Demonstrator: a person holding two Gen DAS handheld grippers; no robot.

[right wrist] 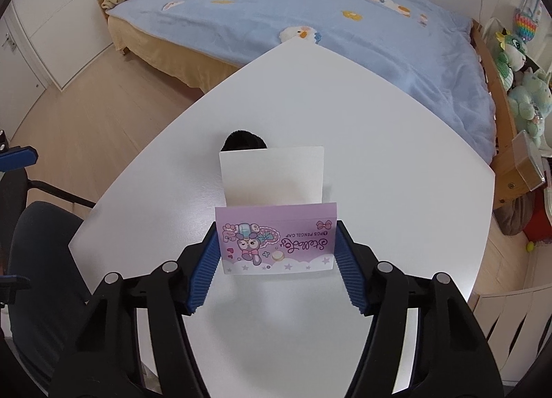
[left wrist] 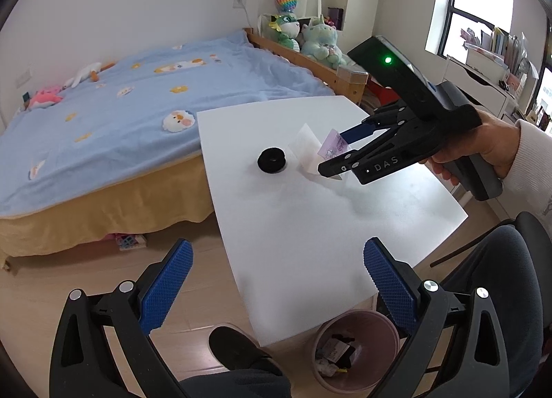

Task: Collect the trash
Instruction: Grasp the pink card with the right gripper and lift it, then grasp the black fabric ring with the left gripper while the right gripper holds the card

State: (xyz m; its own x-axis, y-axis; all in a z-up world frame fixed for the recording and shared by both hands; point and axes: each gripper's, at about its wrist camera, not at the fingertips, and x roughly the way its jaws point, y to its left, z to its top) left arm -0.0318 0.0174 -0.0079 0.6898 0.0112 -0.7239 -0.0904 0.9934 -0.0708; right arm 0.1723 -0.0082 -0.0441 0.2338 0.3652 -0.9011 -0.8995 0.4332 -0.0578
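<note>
A folded packaging card (right wrist: 276, 242), purple with a cartoon print and a white flap behind it, stands upright on the white table (right wrist: 396, 163). My right gripper (right wrist: 277, 246) is shut on it, with both blue pads (right wrist: 207, 267) pressing on its side edges. The left wrist view shows the same card (left wrist: 332, 144) between the right gripper's (left wrist: 336, 153) fingers. A black round object (left wrist: 271, 160) lies on the table just beyond the card, half hidden by the flap in the right wrist view. My left gripper (left wrist: 276, 280) is open and holds nothing, above the table's near edge.
A pink waste bin (left wrist: 355, 353) with some trash in it stands on the floor under the table's near corner. A bed with a blue blanket (left wrist: 138, 115) runs along the far side. A person's knee (left wrist: 500, 260), a dark shoe (left wrist: 238, 346) and a chair (right wrist: 41, 242) are close by.
</note>
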